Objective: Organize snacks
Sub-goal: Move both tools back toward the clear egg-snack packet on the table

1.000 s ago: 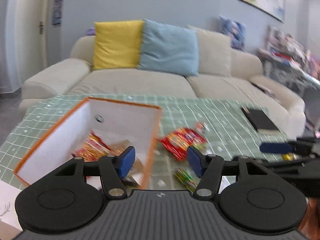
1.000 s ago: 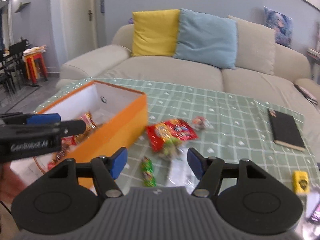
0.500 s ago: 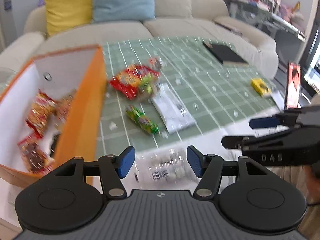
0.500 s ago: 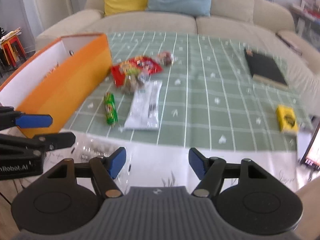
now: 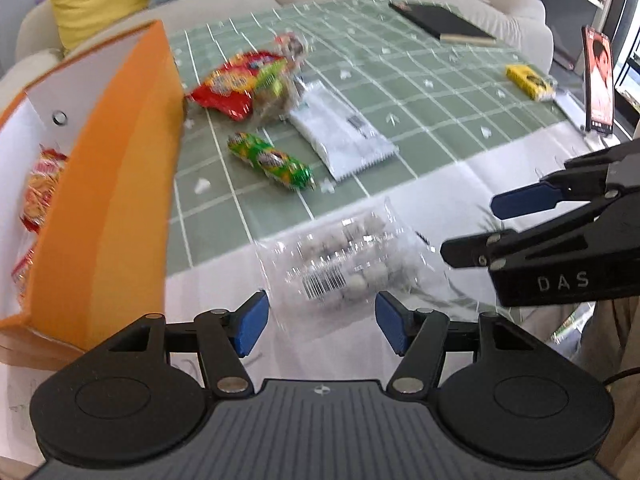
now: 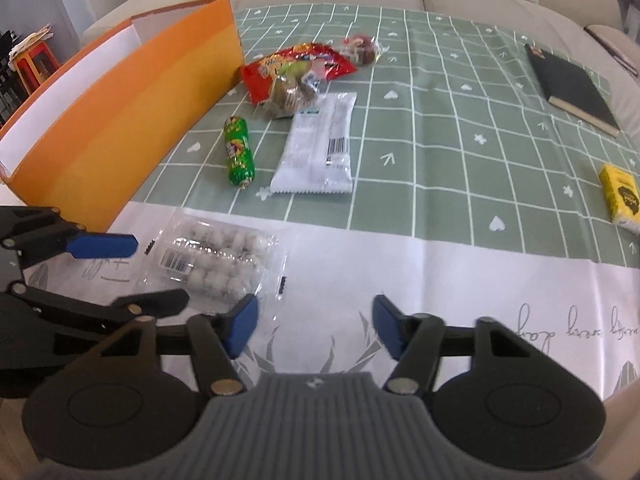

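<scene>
Right at the near edge of the table [image 6: 460,280], on the white border of the cloth, lies a clear packet of pale round sweets [image 5: 348,264] with a barcode label facing up. The left gripper [image 5: 318,318] hovers just short of it, blue pads spread wide with nothing between them, the packet showing in the gap ahead. The right gripper [image 6: 314,326] hangs beside it over the same white strip, likewise spread and empty, the packet lying just off its left pad.

Farther in on the green checked part sit a green wrapped roll [image 6: 239,152], a white flat pack [image 6: 318,146], a red bag [image 6: 296,66] with a clear bag of brown pieces lying partly over it, and a small dark wrapped snack [image 6: 360,50] behind. Along the left edge stands the orange box [image 5: 116,184], open on top, with red and yellow packets inside. Toward the right edge lie a black notebook [image 6: 572,86] and a yellow packet [image 6: 622,196].
</scene>
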Demonstrator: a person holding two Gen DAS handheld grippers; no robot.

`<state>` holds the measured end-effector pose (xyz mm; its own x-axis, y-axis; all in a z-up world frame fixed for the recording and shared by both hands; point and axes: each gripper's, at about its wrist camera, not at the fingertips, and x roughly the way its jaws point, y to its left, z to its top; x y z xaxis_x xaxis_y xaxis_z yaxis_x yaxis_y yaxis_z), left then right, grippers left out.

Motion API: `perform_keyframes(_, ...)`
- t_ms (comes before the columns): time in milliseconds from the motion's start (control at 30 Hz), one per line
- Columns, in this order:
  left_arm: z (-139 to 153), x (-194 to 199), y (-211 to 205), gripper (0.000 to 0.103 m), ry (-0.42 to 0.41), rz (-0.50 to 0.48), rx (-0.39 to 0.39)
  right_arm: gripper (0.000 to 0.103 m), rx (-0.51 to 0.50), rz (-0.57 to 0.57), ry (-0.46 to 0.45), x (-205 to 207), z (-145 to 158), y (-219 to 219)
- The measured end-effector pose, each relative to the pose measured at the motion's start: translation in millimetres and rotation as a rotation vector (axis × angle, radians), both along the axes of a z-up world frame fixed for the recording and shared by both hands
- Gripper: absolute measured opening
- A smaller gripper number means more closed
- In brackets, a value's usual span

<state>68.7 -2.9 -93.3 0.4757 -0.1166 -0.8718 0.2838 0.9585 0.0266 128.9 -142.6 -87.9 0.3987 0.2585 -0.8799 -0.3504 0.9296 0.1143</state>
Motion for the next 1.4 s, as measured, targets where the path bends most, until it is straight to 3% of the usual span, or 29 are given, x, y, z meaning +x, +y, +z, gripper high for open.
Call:
perform_keyframes(167,-7.0,0.8,-3.6,0.066,0.025,-0.016,0.011,0.049,0.007,0.033,0.038,-1.2,-5.6,4.3)
perform_keyframes(333,-8.4,5.0,-4.9,0.043,0.010,-0.013,0.032,0.043,-0.013,0.049,0.054,0.2,-12.4,10.3)
perform_keyframes(500,-6.8,6.5,-3.1,0.020,0.046,-0.022,-0.047,0.041,-0.027,0.021,0.023,9.1,-15.0,13.4)
perform_keyframes(633,-7.0,2.3,-5.2,0.019,0.090,-0.068,-0.130,0.039,-0.013,-0.019,0.015,14.2,-14.9,9.9)
perform_keyframes(700,-5.2,0.8,-6.7,0.021,0.071,-0.071,-0.120,0.039,-0.011,-0.046,0.010,15.7,-13.1,6.2)
perform_keyframes(767,-2.0,-0.4,-8.2,0.040,0.027,-0.073,-0.086,0.039,-0.015,-0.067,0.001,16.8,-12.4,3.6)
perform_keyframes(800,-0.2,-0.7,-8.8,0.056,0.003,-0.074,-0.070,0.039,-0.013,-0.078,0.000,17.2,-11.7,1.8)
perform_keyframes(833,1.5,-1.0,-8.7,0.065,-0.021,-0.078,-0.058,0.039,-0.007,-0.090,0.001,17.9,-11.0,-0.2)
perform_keyframes(933,6.2,1.3,-12.8,0.072,-0.069,-0.123,-0.019,0.040,0.003,-0.119,0.005,20.5,-10.0,-5.2)
perform_keyframes(1133,10.7,21.3,-19.7,0.083,-0.090,-0.259,0.050,0.040,0.039,-0.172,0.006,24.5,-7.1,-13.7)
perform_keyframes(1400,-6.9,40.5,-25.8,0.085,-0.057,-0.380,0.045,0.040,0.058,-0.197,0.008,30.1,-9.8,-17.7)
